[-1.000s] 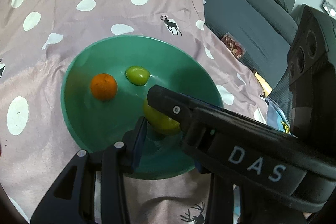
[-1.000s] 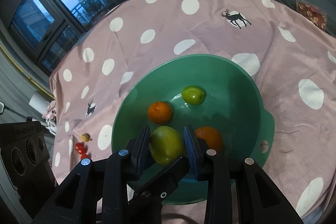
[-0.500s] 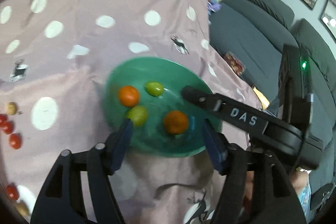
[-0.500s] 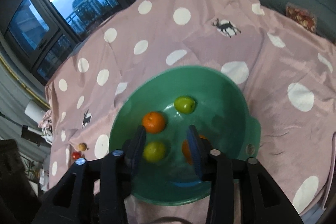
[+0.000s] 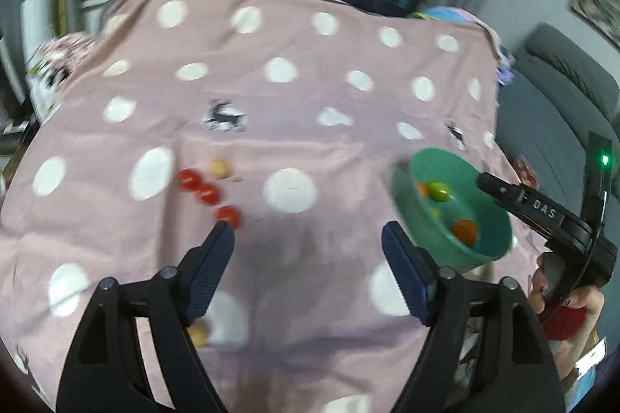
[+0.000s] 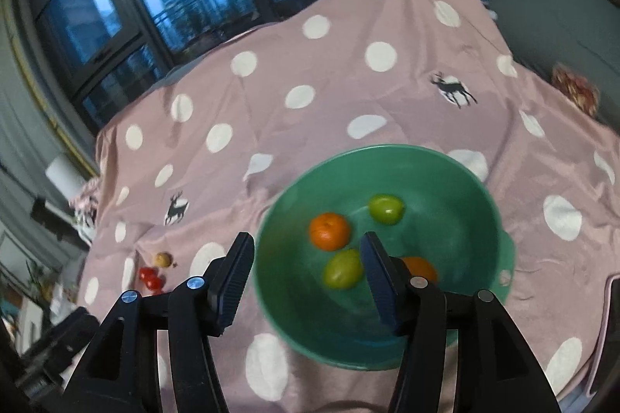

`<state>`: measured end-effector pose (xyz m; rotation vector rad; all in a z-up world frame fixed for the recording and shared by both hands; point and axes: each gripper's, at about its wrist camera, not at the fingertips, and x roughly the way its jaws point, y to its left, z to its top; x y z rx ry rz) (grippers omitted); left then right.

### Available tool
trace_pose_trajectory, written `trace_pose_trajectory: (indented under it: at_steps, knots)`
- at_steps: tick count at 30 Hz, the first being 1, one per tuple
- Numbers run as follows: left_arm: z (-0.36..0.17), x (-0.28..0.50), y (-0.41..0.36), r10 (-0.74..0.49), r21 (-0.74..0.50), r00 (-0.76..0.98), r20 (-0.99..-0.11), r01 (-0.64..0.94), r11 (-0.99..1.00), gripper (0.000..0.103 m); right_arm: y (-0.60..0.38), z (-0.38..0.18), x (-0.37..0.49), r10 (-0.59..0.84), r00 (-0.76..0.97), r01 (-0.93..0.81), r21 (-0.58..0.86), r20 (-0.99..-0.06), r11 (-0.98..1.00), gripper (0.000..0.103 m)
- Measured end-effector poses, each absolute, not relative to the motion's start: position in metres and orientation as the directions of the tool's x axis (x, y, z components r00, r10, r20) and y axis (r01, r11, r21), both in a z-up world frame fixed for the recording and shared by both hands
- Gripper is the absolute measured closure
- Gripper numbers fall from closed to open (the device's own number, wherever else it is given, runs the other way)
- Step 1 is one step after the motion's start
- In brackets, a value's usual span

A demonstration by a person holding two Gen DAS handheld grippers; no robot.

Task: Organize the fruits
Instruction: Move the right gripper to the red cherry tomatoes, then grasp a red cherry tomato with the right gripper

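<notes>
Left claw [image 5: 308, 238] swung off bowl [image 5: 500, 242], opening, empty

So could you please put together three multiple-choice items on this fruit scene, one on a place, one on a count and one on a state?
1. Where do the red tomatoes lie?
A. In the green bowl
B. On the spotted cloth
C. On the sofa

2. How many fruits are in the green bowl?
A. Two
B. Four
C. Six

3. What is between the pads of the left hand-held gripper?
A. An orange
B. A tomato
C. Nothing

Answers:
1. B, the tomatoes sit on the spotted cloth, left of the bowl.
2. B, the right wrist view shows two oranges and two green fruits.
3. C, its jaws are opening wide over bare cloth, with nothing between them.
</notes>
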<state>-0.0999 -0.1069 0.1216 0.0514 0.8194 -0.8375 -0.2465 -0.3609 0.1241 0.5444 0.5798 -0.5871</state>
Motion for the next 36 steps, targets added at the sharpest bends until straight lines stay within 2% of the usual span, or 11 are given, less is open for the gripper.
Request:
trace_pose_trajectory:
  at_steps: [5,15,19,27,31,36]
  knots:
    - [0.111,-0.078,-0.064,-0.612,-0.280,0.446,-0.654,0.609,0.742,0.021,-0.332,0.124,-0.219,-0.405,0.639,0.641,0.162,-0.654,0.750,0.045]
    - [0.089,-0.038,-0.016,-0.565,-0.351,0.486,-0.667,0.465,0.813,0.020,-0.280,0.116,-0.181,-0.384,0.643,0.540,0.036,-0.663,0.841,0.045]
    - [0.085,-0.031,-0.005,-0.562,-0.374,0.499,-0.660,0.431,0.822,0.020,-0.262,0.113,-0.169,-0.316,0.662,0.483,0.063,-0.680,0.874,0.045]
    - [0.080,-0.021,0.002,-0.555,-0.392,0.500,-0.665,0.399,0.829,0.022,-0.231,0.088,-0.121,-0.042,0.662,0.313,0.225,-0.748,0.923,0.046]
    - [0.078,-0.018,-0.003,-0.563,-0.393,0.487,-0.668,0.411,0.822,0.025,-0.222,0.067,-0.089,0.010,0.618,0.283,0.235,-0.786,0.930,0.058]
    - [0.079,-0.015,-0.014,-0.585,-0.403,0.459,-0.669,0.438,0.804,0.034,-0.214,0.045,-0.063,0.009,0.578,0.267,0.200,-0.816,0.943,0.061]
